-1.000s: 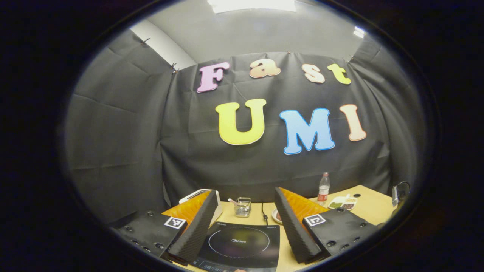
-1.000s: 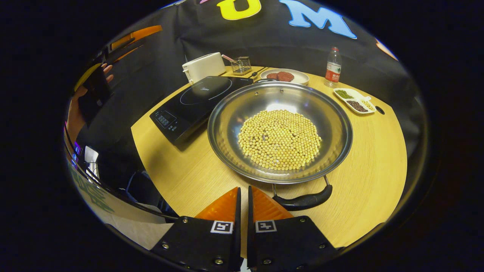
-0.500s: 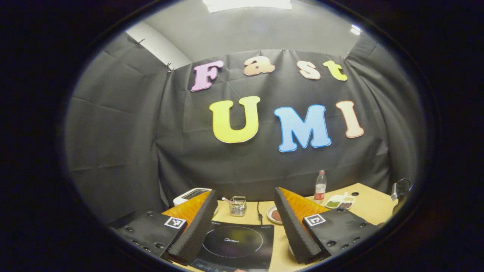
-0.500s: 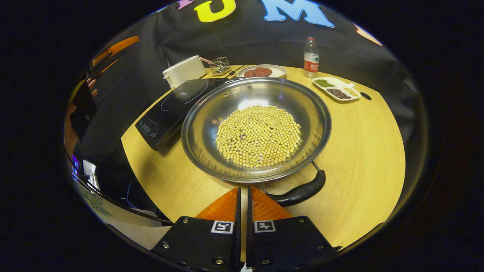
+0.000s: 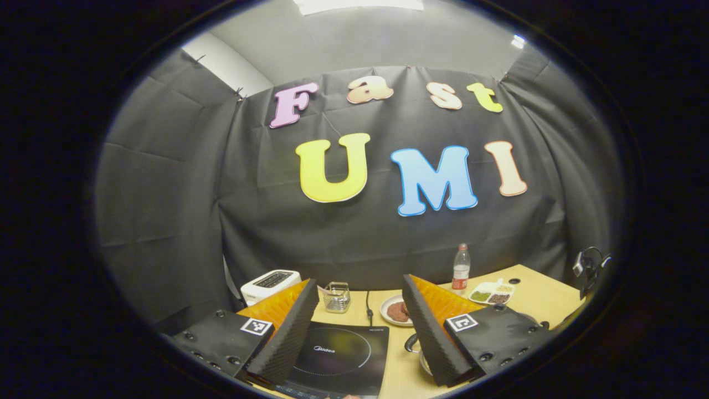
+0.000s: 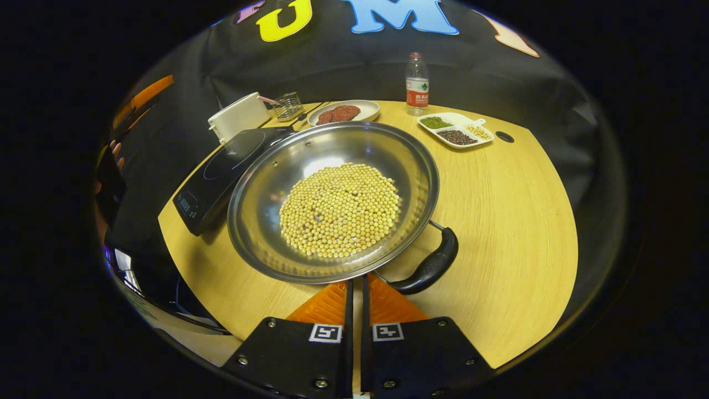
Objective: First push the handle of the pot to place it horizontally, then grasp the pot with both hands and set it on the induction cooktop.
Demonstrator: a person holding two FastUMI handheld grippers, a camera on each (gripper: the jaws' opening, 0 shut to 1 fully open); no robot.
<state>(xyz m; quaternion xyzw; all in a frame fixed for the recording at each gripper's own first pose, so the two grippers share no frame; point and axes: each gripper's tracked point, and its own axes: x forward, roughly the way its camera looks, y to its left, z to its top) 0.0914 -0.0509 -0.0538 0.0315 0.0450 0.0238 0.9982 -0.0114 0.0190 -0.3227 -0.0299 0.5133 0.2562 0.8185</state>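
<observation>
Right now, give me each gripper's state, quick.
Left gripper: open, holding nothing, above the induction cooktop.
Right gripper: shut, holding nothing, beside the pot's handle.

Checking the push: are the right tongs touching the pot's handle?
Cannot tell. In the right gripper view the shut right tongs sit right beside the pot's handle, their tips under the pot rim; no gap or contact shows plainly.

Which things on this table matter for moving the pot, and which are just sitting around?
For the job: pot of beans, its black handle, induction cooktop, right gripper, left gripper.

Lying about: toaster, wire basket, plate, bottle, divided dish.
</observation>
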